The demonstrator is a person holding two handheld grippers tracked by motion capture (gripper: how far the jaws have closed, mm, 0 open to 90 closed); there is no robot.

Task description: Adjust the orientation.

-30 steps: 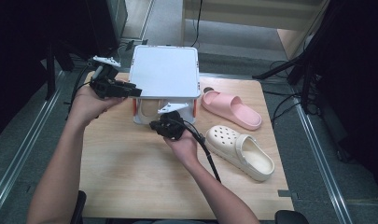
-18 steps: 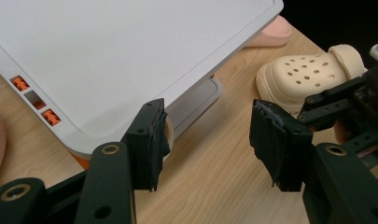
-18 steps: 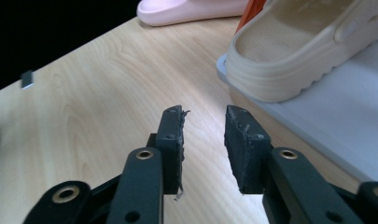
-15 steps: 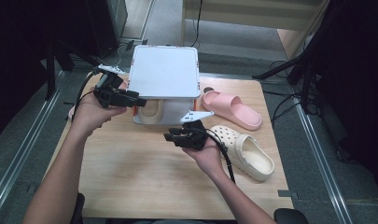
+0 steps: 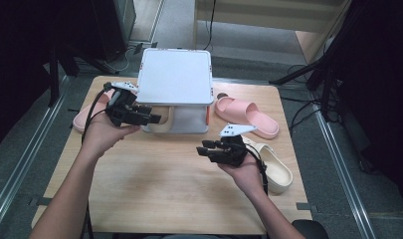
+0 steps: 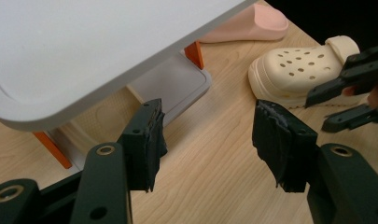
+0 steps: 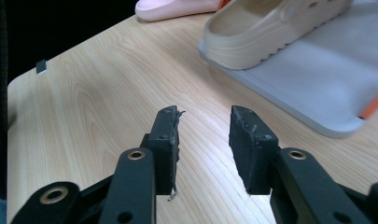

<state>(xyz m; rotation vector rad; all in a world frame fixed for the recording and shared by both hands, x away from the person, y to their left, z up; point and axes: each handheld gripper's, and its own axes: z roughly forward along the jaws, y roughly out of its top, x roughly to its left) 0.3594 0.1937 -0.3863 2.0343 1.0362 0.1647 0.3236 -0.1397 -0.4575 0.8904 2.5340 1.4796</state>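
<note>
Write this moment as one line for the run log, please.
left gripper: open, empty, beside rack | right gripper: open, empty, above table | cream clog: on rack's lower shelf | second clog: on table

Left tool (image 5: 156,119) held at far left, jaws pointing right, just opened wide, nothing between them. Right tool (image 5: 201,149) at near right, palm-up hand (image 5: 244,167) under it, jaws pointing left, just opened partway, empty. Both forearms come in from the near edge.

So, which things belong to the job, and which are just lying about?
Job: white plastic shoe rack; cream foam clog under its top; cream foam clog on table.
Lying about: left pink foam slide; right pink foam slide.
</note>
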